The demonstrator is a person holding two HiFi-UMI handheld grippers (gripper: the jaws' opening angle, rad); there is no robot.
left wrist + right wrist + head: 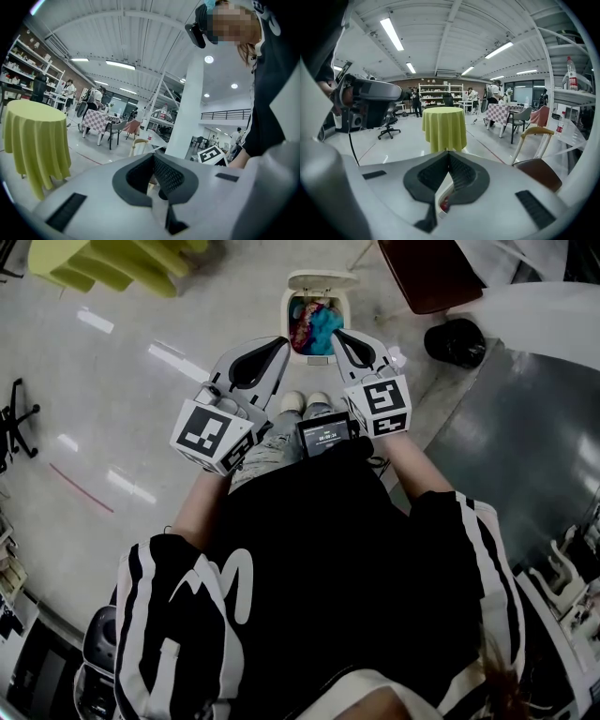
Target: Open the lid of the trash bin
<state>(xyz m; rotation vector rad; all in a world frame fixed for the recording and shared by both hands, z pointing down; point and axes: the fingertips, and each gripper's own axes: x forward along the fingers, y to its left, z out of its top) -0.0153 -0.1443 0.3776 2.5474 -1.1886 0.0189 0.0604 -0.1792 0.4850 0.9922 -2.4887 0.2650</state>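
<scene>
A small white trash bin [286, 322] stands on the floor just ahead of the person's shoes. Its lid [322, 279] is tipped up and back, and blue and pink rubbish [314, 326] shows inside. My left gripper [281, 341] hangs over the bin's left rim, with its jaws closed tip to tip and nothing between them. My right gripper [336, 334] hangs over the right rim, also shut and empty. In the left gripper view the left gripper [153, 155] points out into the hall. In the right gripper view the right gripper [448, 153] does too, with a sliver of white and red below its jaws.
A round table with a yellow-green cloth [103, 263] stands at the far left. A brown chair [431, 273] and a black round object [457, 341] are right of the bin. A grey mat [525, 446] covers the floor at right. An office chair base [14, 418] sits at the left edge.
</scene>
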